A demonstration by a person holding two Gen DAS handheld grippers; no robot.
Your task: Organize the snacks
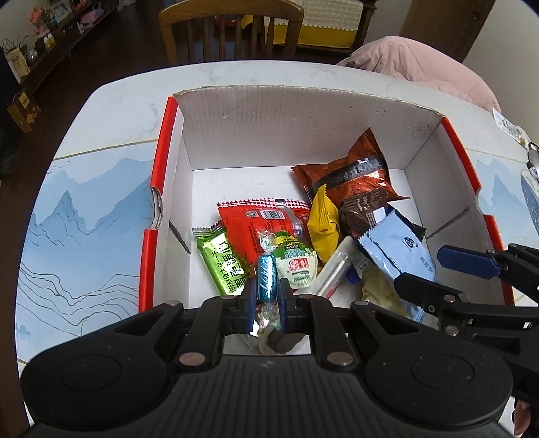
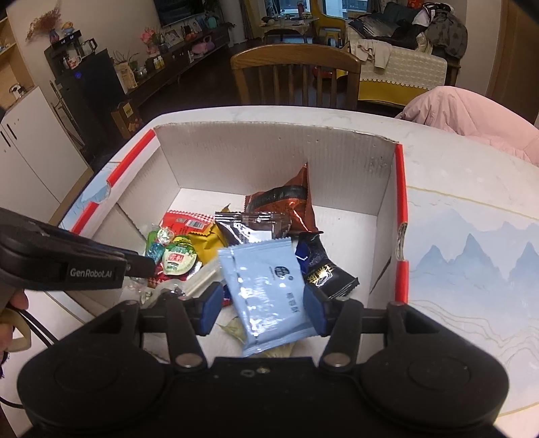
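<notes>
A white cardboard box with red rims (image 1: 161, 175) (image 2: 401, 202) sits on the table and holds several snack packets. My left gripper (image 1: 266, 296) is shut on a blue foil-wrapped candy (image 1: 266, 281), held upright over the box's near side. My right gripper (image 2: 264, 308) is open, its blue pads either side of a light blue packet (image 2: 269, 293) (image 1: 401, 252) that lies tilted in the box. It also shows in the left wrist view (image 1: 434, 269) at right. Around them lie a green packet (image 1: 222, 262), a red packet (image 1: 259, 225), a yellow packet (image 1: 323, 229) and an orange-brown bag (image 1: 357, 171).
The table (image 1: 84, 215) has a blue mountain print. A wooden chair (image 1: 232, 30) stands at its far side. A pink jacket (image 1: 421, 64) lies at the far right corner. Small items (image 1: 512, 128) sit at the right edge.
</notes>
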